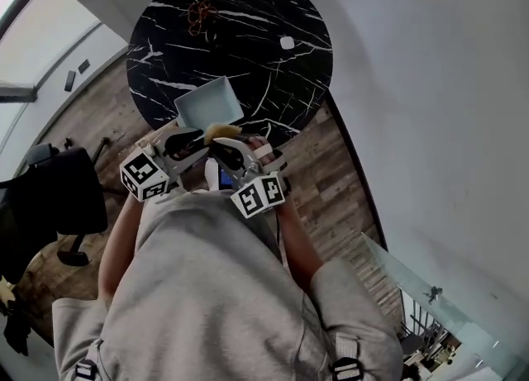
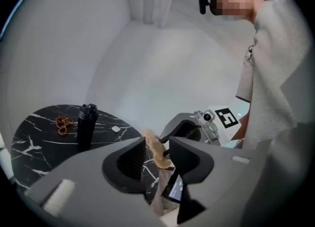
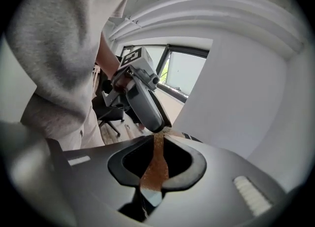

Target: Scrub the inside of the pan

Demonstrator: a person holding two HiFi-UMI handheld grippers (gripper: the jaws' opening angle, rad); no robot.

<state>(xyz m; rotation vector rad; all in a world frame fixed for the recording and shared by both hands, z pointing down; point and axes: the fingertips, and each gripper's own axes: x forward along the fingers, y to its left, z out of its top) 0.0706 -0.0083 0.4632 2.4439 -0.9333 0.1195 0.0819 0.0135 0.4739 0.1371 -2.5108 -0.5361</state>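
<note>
Grey sweatshirt shoulders (image 1: 207,288) loom nearest; on the near edge of the round black marble table (image 1: 273,7), the pale blue square pan (image 1: 208,102) lies just ahead of both grippers. Right gripper (image 3: 156,157) clamps the tan scrubbing pad (image 3: 155,168); left gripper (image 2: 157,153) gapes around it.

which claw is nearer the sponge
Right. The right claw is shut on the sponge. The left claw is open at the sponge's far end, not gripping it.
</note>
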